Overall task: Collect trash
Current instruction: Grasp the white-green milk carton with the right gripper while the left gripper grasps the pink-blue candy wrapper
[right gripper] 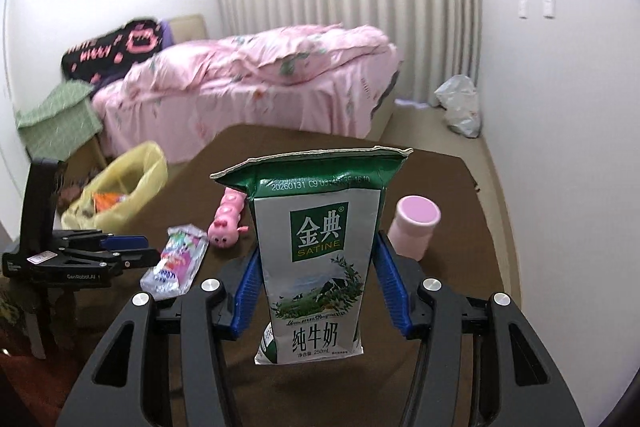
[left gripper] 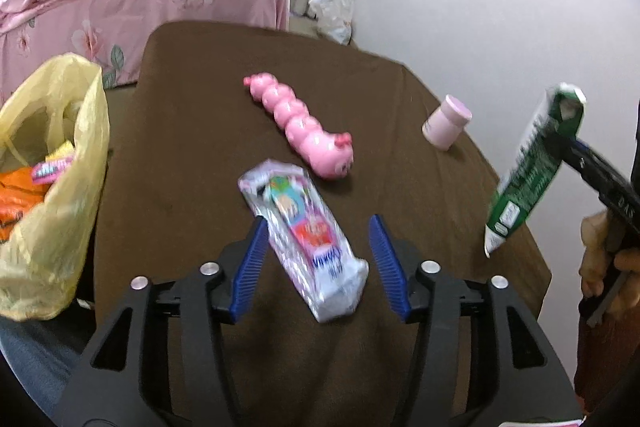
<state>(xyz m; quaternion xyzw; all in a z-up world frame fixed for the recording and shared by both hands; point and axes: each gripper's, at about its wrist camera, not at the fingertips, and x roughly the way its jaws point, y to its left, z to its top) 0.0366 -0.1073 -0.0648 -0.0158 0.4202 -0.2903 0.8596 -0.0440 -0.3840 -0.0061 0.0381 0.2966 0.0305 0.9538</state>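
Note:
My right gripper (right gripper: 316, 259) is shut on a green and white milk carton (right gripper: 316, 259) and holds it upright above the brown table (right gripper: 440, 307); the carton also shows at the right of the left wrist view (left gripper: 532, 163). My left gripper (left gripper: 316, 247) is open, its blue fingers on either side of a silver snack wrapper (left gripper: 304, 235) that lies flat on the table. That wrapper also shows in the right wrist view (right gripper: 176, 255), beside the left gripper (right gripper: 132, 247). A yellow trash bag (left gripper: 52, 187) with wrappers inside stands at the table's left edge.
A pink caterpillar toy (left gripper: 300, 127) lies mid-table and a pink bottle (left gripper: 446, 123) stands at the right. A bed with a pink cover (right gripper: 260, 83) is behind the table. A white plastic bag (right gripper: 460, 103) lies on the floor by the wall.

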